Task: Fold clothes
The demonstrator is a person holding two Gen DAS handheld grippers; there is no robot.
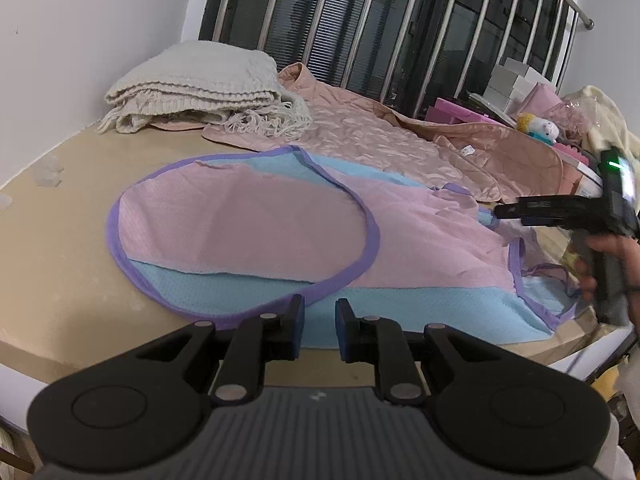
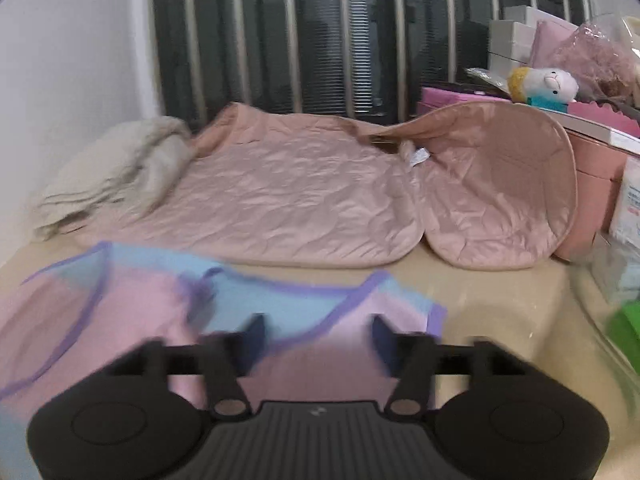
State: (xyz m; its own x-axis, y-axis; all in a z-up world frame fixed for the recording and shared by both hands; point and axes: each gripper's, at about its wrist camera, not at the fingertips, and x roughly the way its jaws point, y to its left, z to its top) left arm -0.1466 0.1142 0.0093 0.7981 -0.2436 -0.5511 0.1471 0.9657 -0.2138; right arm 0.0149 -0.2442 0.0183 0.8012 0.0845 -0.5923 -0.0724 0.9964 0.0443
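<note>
Two throws (image 1: 360, 136) behind garment (image 1: 240, 232)

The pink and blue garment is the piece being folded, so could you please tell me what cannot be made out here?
- Pink and blue garment: its near hem hides behind the left hand-held gripper in the left wrist view.
- Same garment, right wrist view: motion blur smears its trim around the right hand-held gripper.
- Cream knit blanket: blurred in the right wrist view.
- White tag on the quilted pad: print too small.
</note>
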